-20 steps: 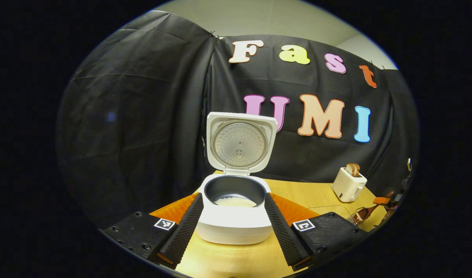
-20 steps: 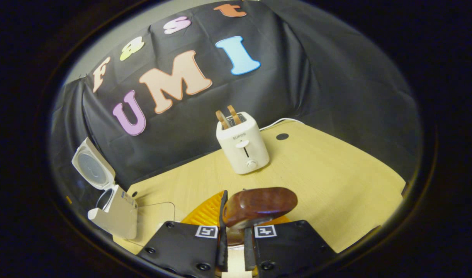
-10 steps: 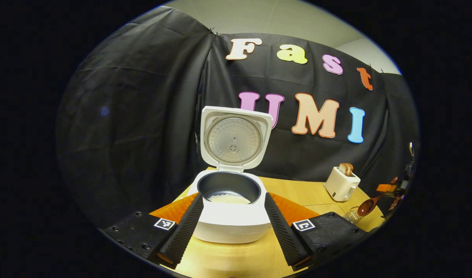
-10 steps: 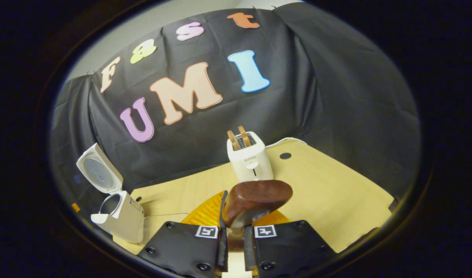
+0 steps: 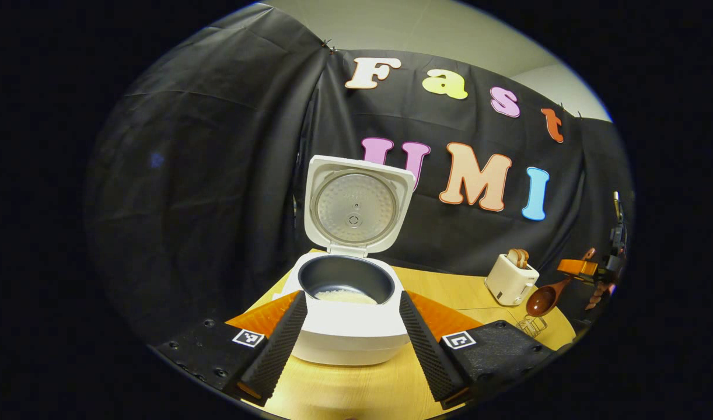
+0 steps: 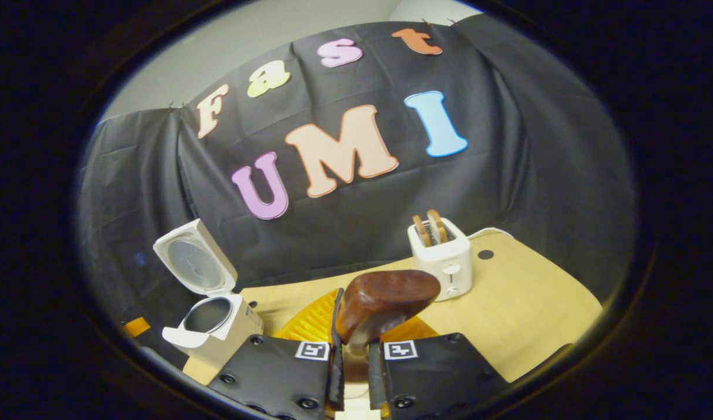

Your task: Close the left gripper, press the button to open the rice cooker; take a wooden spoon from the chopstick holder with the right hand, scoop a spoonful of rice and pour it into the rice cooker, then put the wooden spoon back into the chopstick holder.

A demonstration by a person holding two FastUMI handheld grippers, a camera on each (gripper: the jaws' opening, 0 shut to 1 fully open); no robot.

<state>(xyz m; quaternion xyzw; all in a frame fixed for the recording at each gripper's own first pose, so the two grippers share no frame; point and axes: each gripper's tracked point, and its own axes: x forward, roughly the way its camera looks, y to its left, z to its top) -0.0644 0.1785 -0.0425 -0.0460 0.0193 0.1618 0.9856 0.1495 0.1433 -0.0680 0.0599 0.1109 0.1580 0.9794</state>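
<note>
The table [image 6: 525, 309] is a flat, pale wood surface and carries everything below.

The rice cooker [image 5: 349, 326] stands near the left end of the table, lid [image 5: 356, 205] upright and fully open, so the button step reads as done. Judge it heavy and stable; it should not shift under a light knock. Its dark inner pot [image 5: 346, 280] holds a thin layer of rice [image 5: 345, 296] at the bottom. In the right gripper view the rice cooker [image 6: 213, 329] sits low and to the left.

The toaster [image 6: 444, 262] stands farther back on the table with two slices up. It is not part of the task; keep the spoon clear of it.

Your left gripper [image 5: 349, 338] faces the cooker with its fingers spread wide to either side of the body, gripping nothing.

Your right gripper [image 6: 355, 373] has its fingers drawn close together on the handle of the wooden spoon [image 6: 385, 297], whose bowl rises directly in front of the camera. In the left gripper view the wooden spoon [image 5: 543, 298] hangs in the air above a wire holder [image 5: 528, 325], probably the chopstick holder, near the table's right edge.

Treat the spoon as light, rigid and smooth. The polished wood is likely to slip or pivot between the fingers, so hold it on the handle, well back from the bowl, and keep the grip firm. Whether the bowl carries rice cannot be told. Tilting it spills loose grains.
</note>
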